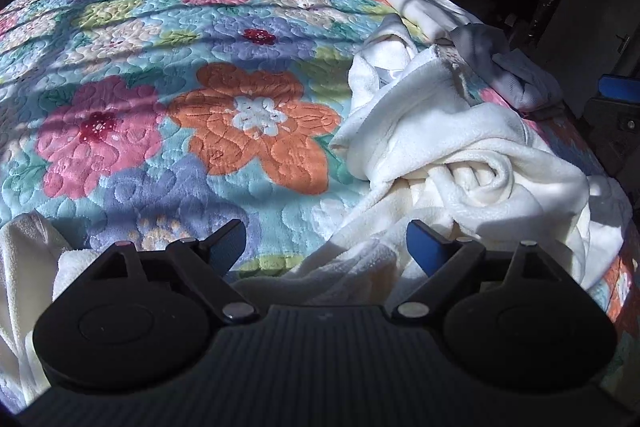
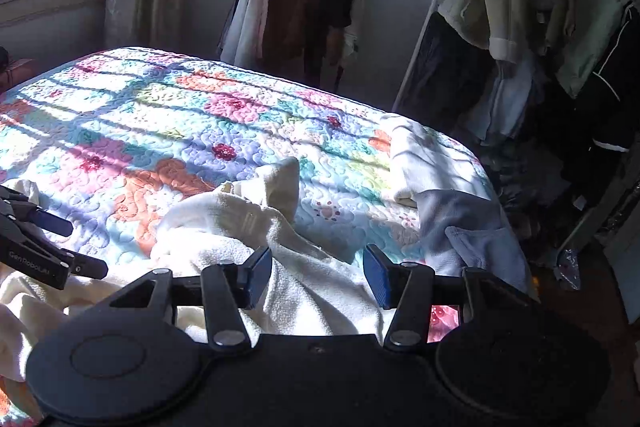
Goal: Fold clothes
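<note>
Hovering with fingers spread and gripping nothing, the left gripper (image 1: pixel 324 241) and right gripper (image 2: pixel 318 275) sit just above a crumpled cream fleece garment (image 1: pixel 460 155) heaped on the floral quilt (image 1: pixel 160 67). Soft, light and floppy, it probably handles best pinched at a hem edge. Beyond lies a grey garment (image 2: pixel 472 231).

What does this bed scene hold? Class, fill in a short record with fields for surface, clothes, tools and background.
surface: floral quilt on a bed
cream garment: crumpled heap, unfolded
grey garment: lying at the bed's edge
white garment: lying flat beyond the grey one
left gripper: jaws open, holding nothing
right gripper: jaws open, over the cream garment
background: clothes rack by the wall
</note>
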The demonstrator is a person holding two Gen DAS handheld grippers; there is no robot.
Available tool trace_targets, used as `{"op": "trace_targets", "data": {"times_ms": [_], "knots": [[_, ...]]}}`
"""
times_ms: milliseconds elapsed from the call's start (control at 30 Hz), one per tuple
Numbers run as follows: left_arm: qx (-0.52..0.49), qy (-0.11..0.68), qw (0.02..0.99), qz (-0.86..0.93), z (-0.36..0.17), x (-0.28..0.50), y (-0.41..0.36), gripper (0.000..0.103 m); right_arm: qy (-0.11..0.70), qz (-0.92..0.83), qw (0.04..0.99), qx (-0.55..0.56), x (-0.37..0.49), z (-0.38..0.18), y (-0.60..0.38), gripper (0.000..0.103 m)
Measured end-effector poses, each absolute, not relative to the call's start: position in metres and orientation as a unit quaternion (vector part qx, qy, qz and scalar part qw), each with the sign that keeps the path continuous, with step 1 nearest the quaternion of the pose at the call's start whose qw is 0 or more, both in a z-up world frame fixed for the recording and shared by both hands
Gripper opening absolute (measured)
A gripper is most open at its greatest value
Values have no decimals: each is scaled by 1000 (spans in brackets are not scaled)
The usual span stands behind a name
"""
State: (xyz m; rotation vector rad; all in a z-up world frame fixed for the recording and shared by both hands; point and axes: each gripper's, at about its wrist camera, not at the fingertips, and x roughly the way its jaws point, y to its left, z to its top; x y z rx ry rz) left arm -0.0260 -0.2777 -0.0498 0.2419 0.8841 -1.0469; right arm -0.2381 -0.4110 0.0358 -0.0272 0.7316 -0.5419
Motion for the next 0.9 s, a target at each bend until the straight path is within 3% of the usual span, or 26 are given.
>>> {"op": "trace_targets", "data": {"times_ms": [67, 133, 333, 467, 533, 600, 667, 767, 900], "knots": [[116, 405, 762, -492, -49, -26, -278, 69, 372, -212, 904, -21, -216, 25, -401, 58], [107, 407, 755, -504, -45, -26, -277, 61, 384, -175, 905, -49, -194, 12, -391, 57], [97, 382, 753, -527, -36, -28, -276, 62, 416, -116, 897, -98, -146, 3, -391, 56], [101, 411, 754, -503, -56, -22, -280, 65, 509, -47, 850, -126, -123, -35, -388, 65], [108, 424, 755, -488, -67, -18, -280, 65, 500, -44, 847, -176, -123, -56, -384, 62], [107, 428, 758, -480, -71, -15, -277, 65, 468, -72, 864, -171, -128, -54, -391, 29], [99, 428, 759, -480, -69, -13, -275, 66, 423, -116, 891, -114, -139, -30, -408, 17], [92, 428, 765, -473, -65, -10, -274, 67, 331, -203, 919, -72, -167, 13, -437, 17], [56, 425, 768, -476, -60, -7, -269, 67, 296, -276, 914, -38, -202, 39, -472, 16]]}}
